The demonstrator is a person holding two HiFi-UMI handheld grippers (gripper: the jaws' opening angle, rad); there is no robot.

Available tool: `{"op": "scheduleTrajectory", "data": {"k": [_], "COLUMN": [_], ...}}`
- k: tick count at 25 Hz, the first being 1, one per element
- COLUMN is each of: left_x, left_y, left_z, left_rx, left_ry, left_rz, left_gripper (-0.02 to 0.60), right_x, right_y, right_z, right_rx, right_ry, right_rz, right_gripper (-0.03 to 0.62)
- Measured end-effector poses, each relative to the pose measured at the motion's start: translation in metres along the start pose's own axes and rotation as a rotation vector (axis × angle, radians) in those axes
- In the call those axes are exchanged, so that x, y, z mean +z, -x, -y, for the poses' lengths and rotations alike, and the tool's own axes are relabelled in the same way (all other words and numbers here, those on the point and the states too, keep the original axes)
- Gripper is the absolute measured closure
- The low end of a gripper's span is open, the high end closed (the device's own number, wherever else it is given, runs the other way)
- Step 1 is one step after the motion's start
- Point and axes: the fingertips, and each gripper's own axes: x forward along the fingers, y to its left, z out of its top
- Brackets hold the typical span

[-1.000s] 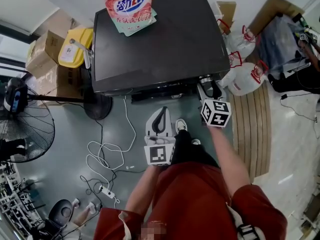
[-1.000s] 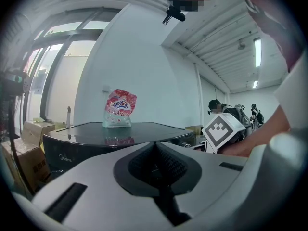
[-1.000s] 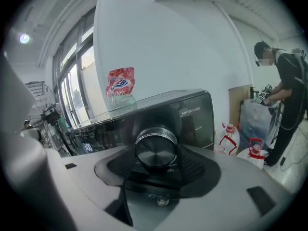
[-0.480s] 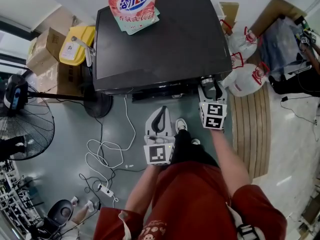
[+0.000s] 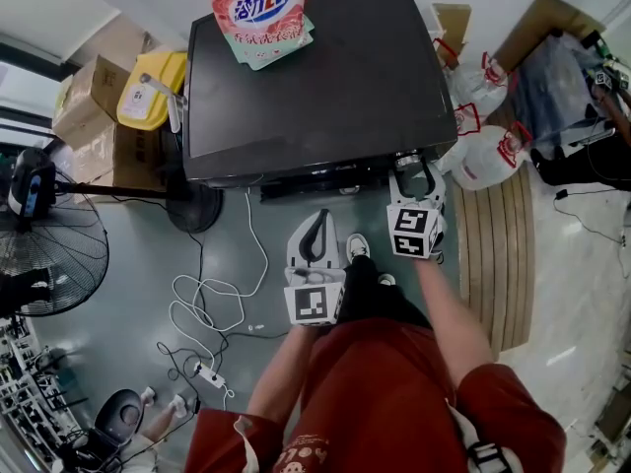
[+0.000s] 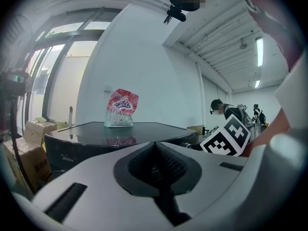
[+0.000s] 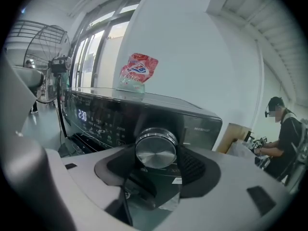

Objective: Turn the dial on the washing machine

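The dark washing machine (image 5: 315, 77) stands in front of me, and its round silver dial (image 7: 156, 148) sits at the right end of the control panel. My right gripper (image 5: 414, 170) reaches the panel's right corner. In the right gripper view its two dark pads (image 7: 199, 170) close on the dial's sides. A lit display (image 7: 82, 115) shows further left on the panel. My left gripper (image 5: 315, 230) hangs below the machine's front, jaws together and holding nothing. In the head view the right gripper hides the dial.
A pink detergent bag (image 5: 261, 8) stands on the machine's lid. A yellow jug (image 5: 148, 92) and cardboard boxes (image 5: 94, 106) sit at the left, near a floor fan (image 5: 49, 254). Cables (image 5: 212, 313) trail across the floor. White bags (image 5: 488, 151) and a wooden pallet (image 5: 498, 254) lie at the right.
The right gripper has rolled about its own axis at the dial, its marker cube turning from slanted to nearly square. The left gripper has stayed where it was.
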Motion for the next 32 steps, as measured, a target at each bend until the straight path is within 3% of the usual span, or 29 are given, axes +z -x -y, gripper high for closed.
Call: {"op": "scheduleTrajectory", "data": {"k": [14,20,32], "left_x": [0.008,0.02,0.052], "left_y": [0.014,0.042,0.106], "left_z": [0.012,0.028,0.051], "left_rx": [0.005,0.021,0.069], "left_ry": [-0.014,-0.042,-0.071], "left_rz": [0.006,-0.004,-0.01], "left_gripper": [0.572,0.572,0.572], "right_x": [-0.007,-0.011,-0.003], "right_y": [0.024,0.072,0.17], "right_z": [0.003,0.011,0.009], "right_rx": [0.074,0.108,0.174], "right_ry": [-0.095,-0.185,-0.185], "right_rz": [-0.013,-0.004,0.055], "right_gripper": [0.303,0.299,0.298]}}
